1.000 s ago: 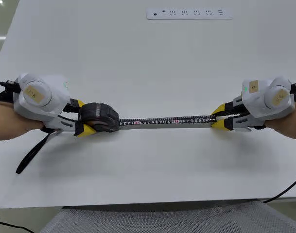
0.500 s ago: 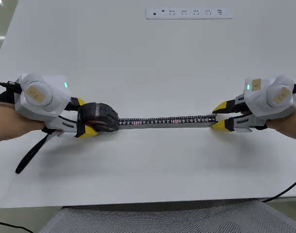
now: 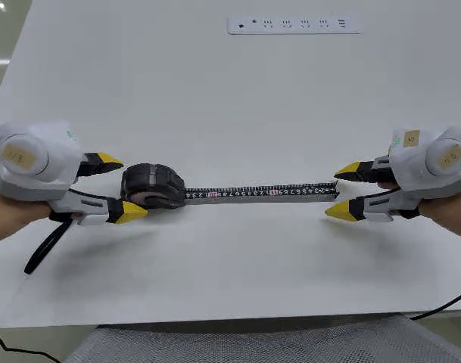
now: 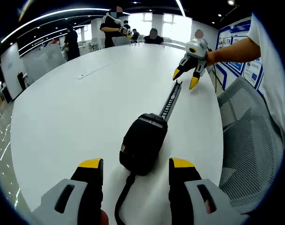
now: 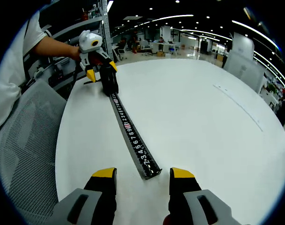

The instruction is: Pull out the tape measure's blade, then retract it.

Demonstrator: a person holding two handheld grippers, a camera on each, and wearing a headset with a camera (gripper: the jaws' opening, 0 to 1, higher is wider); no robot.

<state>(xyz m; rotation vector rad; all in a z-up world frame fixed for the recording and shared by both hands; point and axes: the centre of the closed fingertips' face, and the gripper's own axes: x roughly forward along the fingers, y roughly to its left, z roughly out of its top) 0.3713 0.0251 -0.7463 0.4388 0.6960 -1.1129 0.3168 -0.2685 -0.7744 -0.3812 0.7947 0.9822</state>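
The black tape measure case [image 3: 153, 185] lies on the white table [image 3: 230, 98] with its blade [image 3: 260, 191] stretched out to the right. My left gripper [image 3: 118, 186] is open, its yellow fingertips just left of the case and apart from it. In the left gripper view the case [image 4: 143, 143] sits beyond the open jaws of my left gripper [image 4: 136, 164], with the blade [image 4: 171, 99] running away from it. My right gripper [image 3: 341, 190] is open at the blade's end. The blade's tip [image 5: 151, 173] lies free between the jaws of the right gripper [image 5: 143, 173].
A white power strip [image 3: 293, 25] lies at the table's far edge. A black strap [image 3: 48, 242] trails from the case toward the front left. A mesh chair [image 3: 253, 340] stands below the front table edge. People stand far off across the room [image 4: 112, 23].
Both grippers have opened and let go: the left released the case and drew back left, the right released the blade's end. The blade stays extended on the table.
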